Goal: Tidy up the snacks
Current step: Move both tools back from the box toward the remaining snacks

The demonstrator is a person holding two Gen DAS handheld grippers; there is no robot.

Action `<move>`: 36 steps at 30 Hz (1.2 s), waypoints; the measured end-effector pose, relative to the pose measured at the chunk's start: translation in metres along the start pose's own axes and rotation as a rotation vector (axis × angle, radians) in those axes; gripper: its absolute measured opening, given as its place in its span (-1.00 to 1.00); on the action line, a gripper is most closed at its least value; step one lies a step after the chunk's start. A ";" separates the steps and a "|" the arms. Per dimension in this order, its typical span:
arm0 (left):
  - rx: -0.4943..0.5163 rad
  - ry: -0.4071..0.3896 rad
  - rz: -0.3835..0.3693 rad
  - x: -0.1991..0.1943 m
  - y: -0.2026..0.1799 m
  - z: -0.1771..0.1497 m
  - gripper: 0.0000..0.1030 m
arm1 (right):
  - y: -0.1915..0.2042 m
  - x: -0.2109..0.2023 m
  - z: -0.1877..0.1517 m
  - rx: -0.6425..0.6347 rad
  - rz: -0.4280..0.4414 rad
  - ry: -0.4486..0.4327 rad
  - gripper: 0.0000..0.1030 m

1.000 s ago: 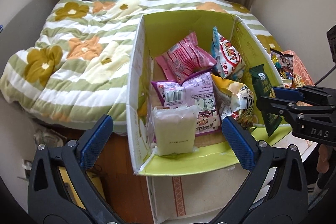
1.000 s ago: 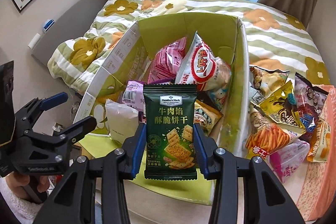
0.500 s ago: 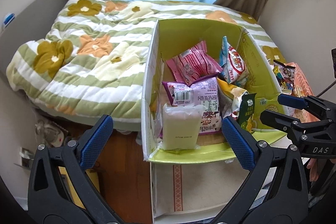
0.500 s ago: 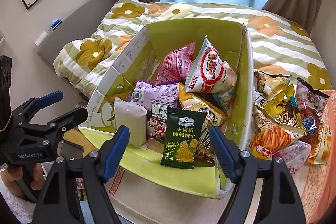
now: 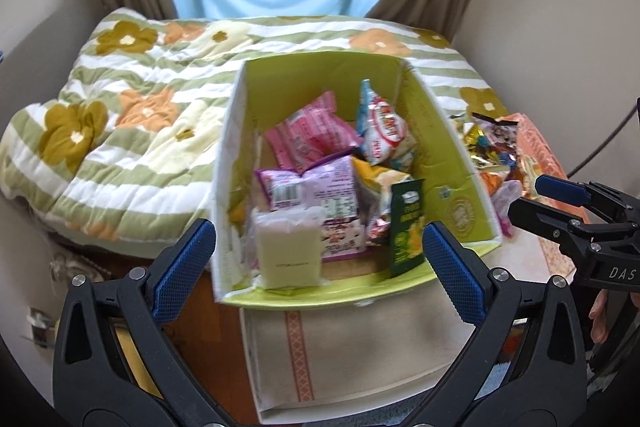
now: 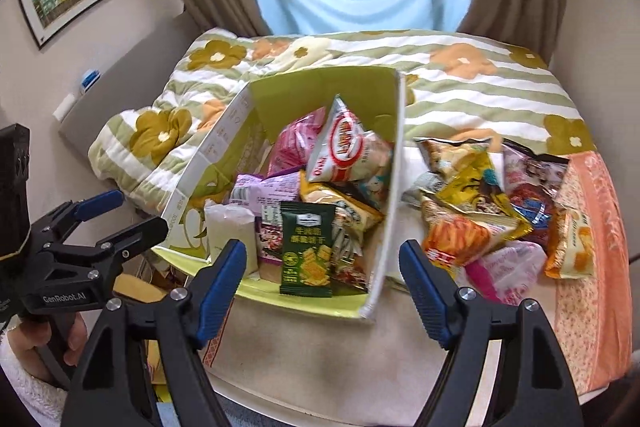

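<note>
A green-lined cardboard box [image 5: 452, 163] [image 6: 224, 147] sits at the table's left part, holding several snack packs. A dark green cracker pack [image 6: 306, 255] [image 5: 406, 229] stands at the box's near edge, beside a white pack [image 5: 288, 247] and purple pack [image 5: 316, 183]. My right gripper [image 6: 322, 287] is open and empty, held back just in front of the box. My left gripper [image 5: 316, 269] is open and empty in front of the box's near-left corner. A pile of loose snack packs [image 6: 476, 203] lies right of the box.
A flowered, striped quilt [image 5: 132, 115] covers the bed behind and left of the box. An orange patterned cloth [image 6: 596, 267] lies at the table's right edge. The table's near edge [image 6: 320, 359] is below the box. Curtains and a window are at the back.
My right gripper opened and let go of the dark green cracker pack, which now stands in the box. Both grippers have drawn back from the box.
</note>
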State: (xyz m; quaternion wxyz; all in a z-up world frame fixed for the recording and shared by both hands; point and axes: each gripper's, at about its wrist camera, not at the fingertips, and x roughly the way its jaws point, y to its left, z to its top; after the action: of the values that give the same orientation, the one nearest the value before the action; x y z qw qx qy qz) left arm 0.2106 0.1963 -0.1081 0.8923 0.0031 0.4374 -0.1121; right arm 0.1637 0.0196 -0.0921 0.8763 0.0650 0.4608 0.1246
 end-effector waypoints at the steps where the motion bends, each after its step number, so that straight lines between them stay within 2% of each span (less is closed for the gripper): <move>1: 0.011 -0.007 -0.008 -0.001 -0.007 0.002 0.99 | -0.006 -0.006 -0.001 0.011 -0.008 -0.010 0.46; 5: 0.070 -0.033 -0.041 -0.004 -0.043 0.008 0.99 | -0.037 -0.031 -0.005 0.064 -0.058 -0.053 0.46; 10: 0.141 -0.052 -0.084 0.000 -0.102 0.016 0.99 | -0.096 -0.062 -0.008 0.140 -0.114 -0.099 0.46; 17: 0.160 -0.028 -0.111 0.026 -0.192 0.019 0.99 | -0.189 -0.087 -0.007 0.190 -0.147 -0.090 0.49; 19: 0.173 -0.015 -0.104 0.037 -0.219 0.019 0.99 | -0.211 -0.090 -0.007 0.183 -0.147 -0.081 0.83; 20: 0.178 -0.010 -0.098 0.042 -0.231 0.018 0.99 | -0.223 -0.091 -0.006 0.178 -0.144 -0.078 0.85; 27: 0.196 0.041 -0.048 0.085 -0.300 0.009 0.99 | -0.289 -0.080 0.000 0.139 -0.107 -0.042 0.87; 30: 0.233 0.041 0.003 0.103 -0.321 0.002 0.99 | -0.309 -0.067 0.001 0.114 -0.092 -0.010 0.87; 32: 0.262 0.047 0.034 0.118 -0.333 -0.002 0.99 | -0.323 -0.052 0.001 0.131 -0.061 0.039 0.87; 36: 0.318 0.072 0.067 0.145 -0.346 -0.009 0.99 | -0.343 -0.024 -0.004 0.173 -0.013 0.076 0.87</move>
State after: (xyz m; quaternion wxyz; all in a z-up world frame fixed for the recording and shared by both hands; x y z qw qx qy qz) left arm 0.2192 -0.1682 -0.1952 0.8675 0.1628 0.4454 -0.1498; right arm 0.2014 -0.3162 -0.1537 0.8500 0.1330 0.5032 0.0812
